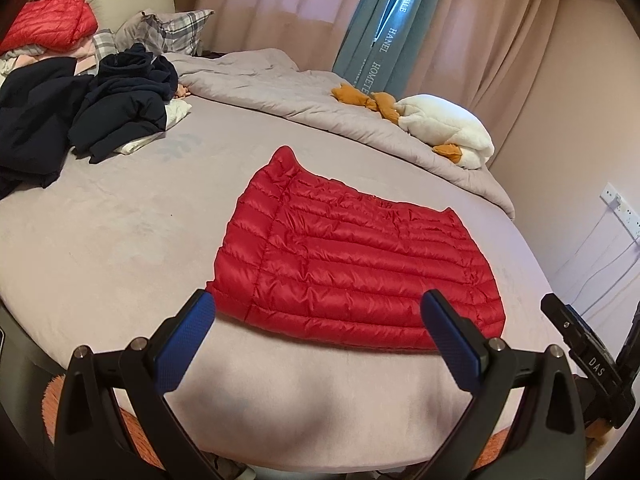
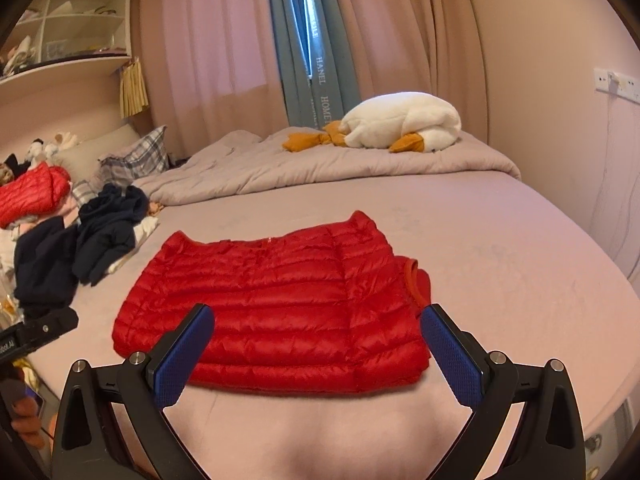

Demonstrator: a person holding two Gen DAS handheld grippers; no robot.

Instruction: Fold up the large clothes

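A red quilted down garment [image 1: 352, 256] lies folded flat into a rough rectangle on the pink bed [image 1: 120, 240]; in the right wrist view the same red garment [image 2: 272, 304] shows an armhole or collar edge at its right side. My left gripper [image 1: 318, 312] hovers open above the bed's near edge, just short of the garment's front hem, holding nothing. My right gripper [image 2: 318, 324] is likewise open and empty, its blue pads over the garment's near edge. The other gripper's black body [image 1: 588, 352] shows at the right of the left wrist view.
A heap of dark navy clothes [image 1: 80, 116] and another red down garment [image 1: 48, 24] on a pile sit at the left of the bed. A grey duvet [image 1: 304, 96] and white goose plush [image 1: 444, 128] lie at the far side. Wall sockets [image 1: 624, 208] are at right.
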